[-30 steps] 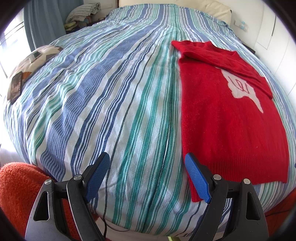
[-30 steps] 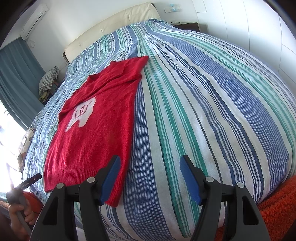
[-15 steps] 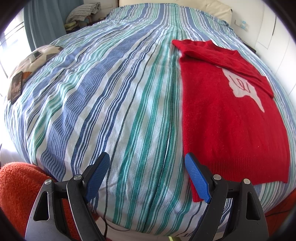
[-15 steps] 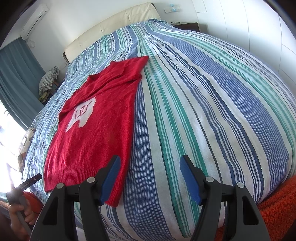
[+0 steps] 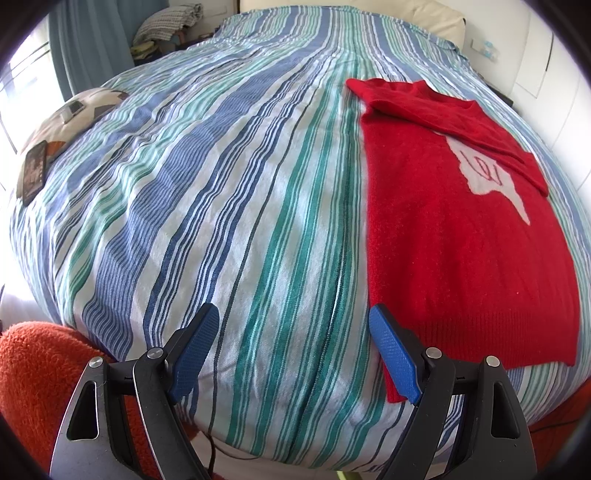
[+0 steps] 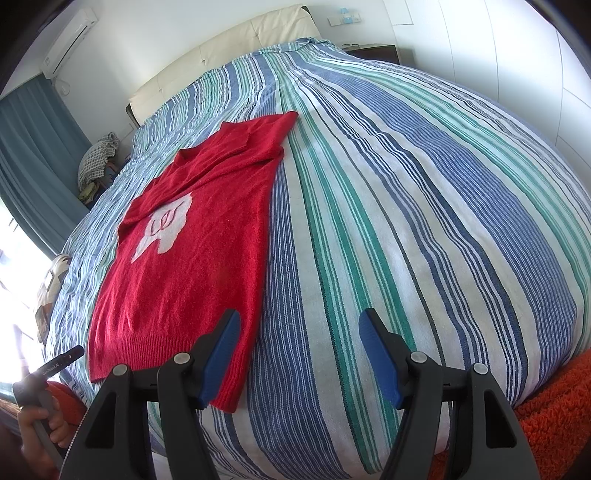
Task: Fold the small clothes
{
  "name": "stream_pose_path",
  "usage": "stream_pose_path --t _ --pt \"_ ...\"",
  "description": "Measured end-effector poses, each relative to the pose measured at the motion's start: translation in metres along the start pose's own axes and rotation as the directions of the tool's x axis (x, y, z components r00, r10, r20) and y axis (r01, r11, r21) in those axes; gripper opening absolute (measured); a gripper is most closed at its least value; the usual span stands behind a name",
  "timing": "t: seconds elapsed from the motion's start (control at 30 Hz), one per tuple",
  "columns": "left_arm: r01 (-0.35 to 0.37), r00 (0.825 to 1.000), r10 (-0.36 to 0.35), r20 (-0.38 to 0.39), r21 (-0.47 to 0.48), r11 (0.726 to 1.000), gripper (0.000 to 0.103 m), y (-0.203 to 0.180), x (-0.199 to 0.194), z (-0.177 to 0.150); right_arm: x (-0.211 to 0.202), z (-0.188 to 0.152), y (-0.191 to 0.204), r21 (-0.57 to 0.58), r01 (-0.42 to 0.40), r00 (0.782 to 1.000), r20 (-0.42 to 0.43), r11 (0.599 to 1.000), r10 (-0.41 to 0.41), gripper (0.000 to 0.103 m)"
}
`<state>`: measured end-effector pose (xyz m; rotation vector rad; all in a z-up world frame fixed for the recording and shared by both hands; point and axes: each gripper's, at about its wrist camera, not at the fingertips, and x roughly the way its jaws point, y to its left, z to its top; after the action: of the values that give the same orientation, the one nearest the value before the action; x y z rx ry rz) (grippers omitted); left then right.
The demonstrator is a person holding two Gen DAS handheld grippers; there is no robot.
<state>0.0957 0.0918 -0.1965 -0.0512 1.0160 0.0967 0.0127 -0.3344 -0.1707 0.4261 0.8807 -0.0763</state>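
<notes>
A red knit sweater [image 5: 461,229] with a white motif lies flat on the striped bed cover [image 5: 221,184], its sleeves folded in over the chest and its hem toward me. In the left wrist view it is on the right; its near left hem corner lies just behind the right fingertip. My left gripper [image 5: 295,350] is open and empty above the bed's near edge. In the right wrist view the sweater [image 6: 192,266] is on the left. My right gripper [image 6: 299,354] is open and empty, its left finger over the sweater's near right hem corner.
A patterned cushion [image 5: 70,118] with a phone [image 5: 34,171] on it lies at the bed's left edge. Folded clothes [image 5: 166,22] sit beyond the bed by a blue curtain. An orange rug [image 5: 33,376] lies below the bed's near edge. A headboard [image 6: 229,48] stands far away.
</notes>
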Motion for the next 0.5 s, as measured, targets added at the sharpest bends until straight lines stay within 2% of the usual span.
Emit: stream_pose_path --t 0.5 --pt "-0.002 1.0 0.002 -0.001 -0.003 1.0 0.085 0.0017 0.0002 0.0005 0.0 -0.0001 0.0003 0.001 -0.001 1.0 0.001 1.0 0.001 0.066"
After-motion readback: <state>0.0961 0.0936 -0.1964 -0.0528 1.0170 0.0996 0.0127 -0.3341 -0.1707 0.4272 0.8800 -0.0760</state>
